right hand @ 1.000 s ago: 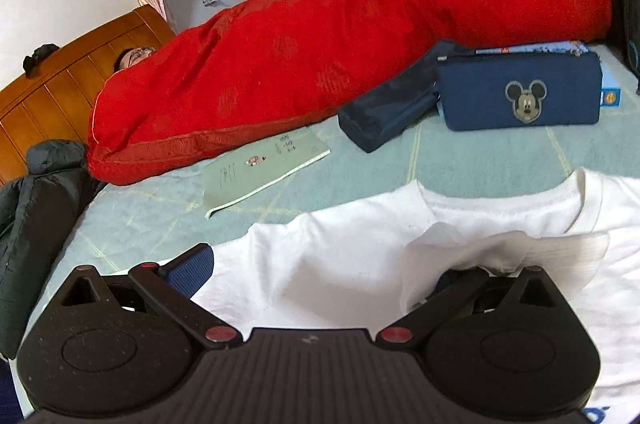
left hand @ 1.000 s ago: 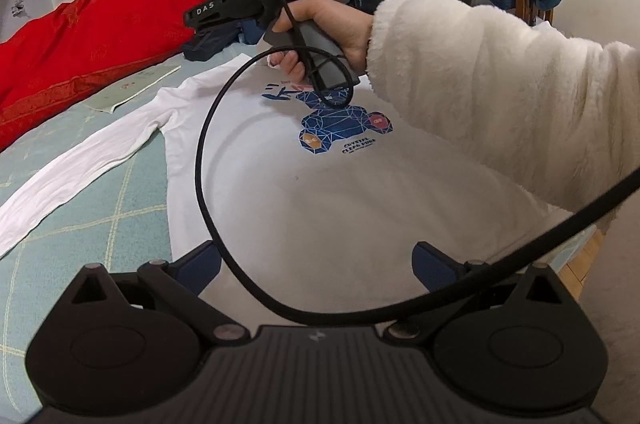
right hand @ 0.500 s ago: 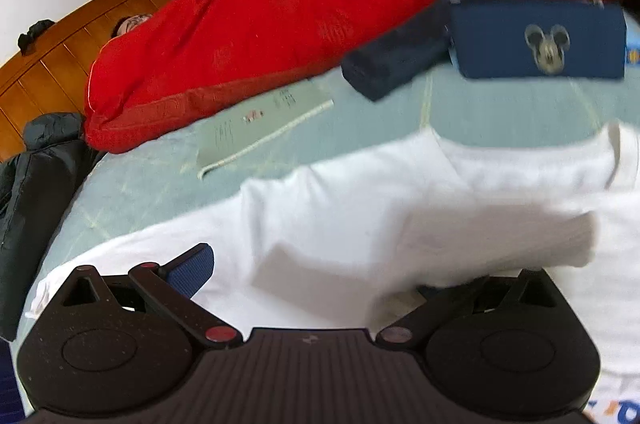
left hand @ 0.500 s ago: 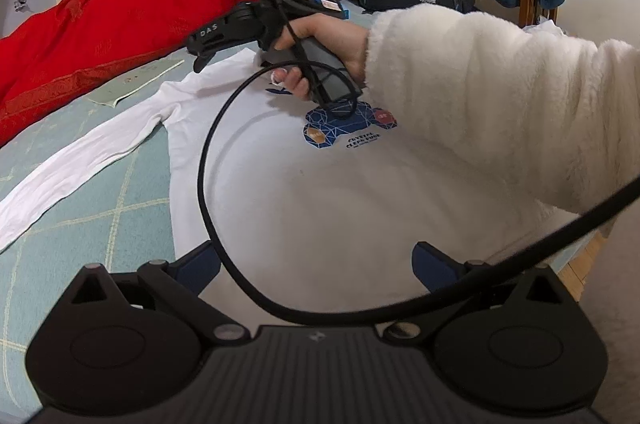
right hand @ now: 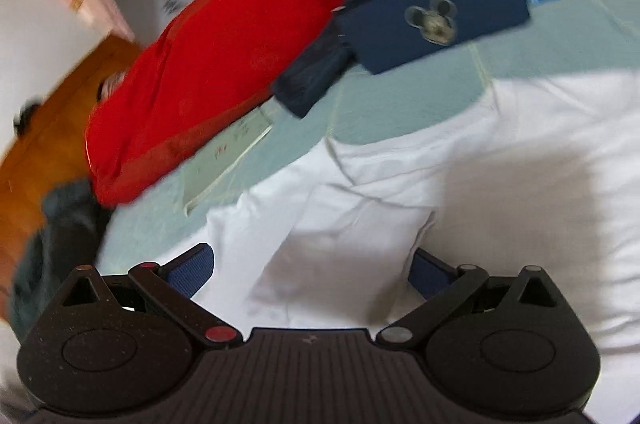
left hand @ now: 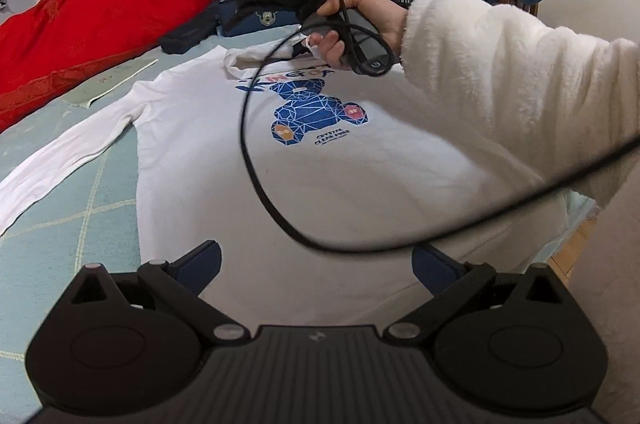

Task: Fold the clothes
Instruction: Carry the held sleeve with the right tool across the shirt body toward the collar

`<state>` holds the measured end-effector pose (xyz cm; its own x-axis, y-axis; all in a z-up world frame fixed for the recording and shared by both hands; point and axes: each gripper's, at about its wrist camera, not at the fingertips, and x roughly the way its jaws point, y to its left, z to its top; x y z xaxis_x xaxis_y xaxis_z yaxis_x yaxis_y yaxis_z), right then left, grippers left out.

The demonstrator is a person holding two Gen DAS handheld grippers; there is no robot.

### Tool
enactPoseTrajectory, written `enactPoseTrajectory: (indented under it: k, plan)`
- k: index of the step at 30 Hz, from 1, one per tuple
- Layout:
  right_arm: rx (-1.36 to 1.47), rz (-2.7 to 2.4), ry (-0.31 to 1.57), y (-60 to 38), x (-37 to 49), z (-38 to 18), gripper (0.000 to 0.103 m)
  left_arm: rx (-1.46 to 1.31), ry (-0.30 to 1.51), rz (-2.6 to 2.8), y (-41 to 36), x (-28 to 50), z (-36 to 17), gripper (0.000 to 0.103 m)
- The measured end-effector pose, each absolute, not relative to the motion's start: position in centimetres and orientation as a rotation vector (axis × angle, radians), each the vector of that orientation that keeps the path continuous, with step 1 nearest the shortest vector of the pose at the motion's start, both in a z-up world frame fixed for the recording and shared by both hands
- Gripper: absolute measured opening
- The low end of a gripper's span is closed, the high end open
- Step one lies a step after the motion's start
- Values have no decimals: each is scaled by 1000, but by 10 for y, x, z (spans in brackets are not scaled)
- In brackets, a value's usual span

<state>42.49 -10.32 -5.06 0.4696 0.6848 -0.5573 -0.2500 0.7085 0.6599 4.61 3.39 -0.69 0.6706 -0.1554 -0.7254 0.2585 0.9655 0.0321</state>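
The white long-sleeved T-shirt with a blue geometric bear print [left hand: 320, 152] lies face up and mostly flat on the pale green checked bedspread [left hand: 60, 224], its one visible sleeve stretched out toward the left edge of the left wrist view, so the folding looks barely begun: only a small flap of fabric near the collar is turned over, and the sleeves and body are not yet folded. The left gripper [left hand: 316, 260] hovers over the hem with its blue-padded jaws spread wide and nothing between them. The right gripper [right hand: 312, 274], held in a hand in a fluffy white sleeve [left hand: 500, 76], is up by the neckline; its jaws stand apart, with white cloth bunched between and partly over the right pad, though the blur makes it hard to say whether any fabric is pinched, probably not. The sleeved arm and a black cable [left hand: 256, 152] hide the shirt's other shoulder and sleeve.
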Motion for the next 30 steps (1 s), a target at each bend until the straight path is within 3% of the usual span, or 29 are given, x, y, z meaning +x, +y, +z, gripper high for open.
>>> enactPoseTrajectory:
  k: [7,18,30]
  plan:
    - [652,721,935,-73,436,-49,103,129,810,-219,39,48,-9,101]
    - [492,965,869,12,422,-6,103,127,813,-176,48,49,-7,101]
    - [202,618,742,-116,400,8,103,138,806,-229,40,47,-10,101]
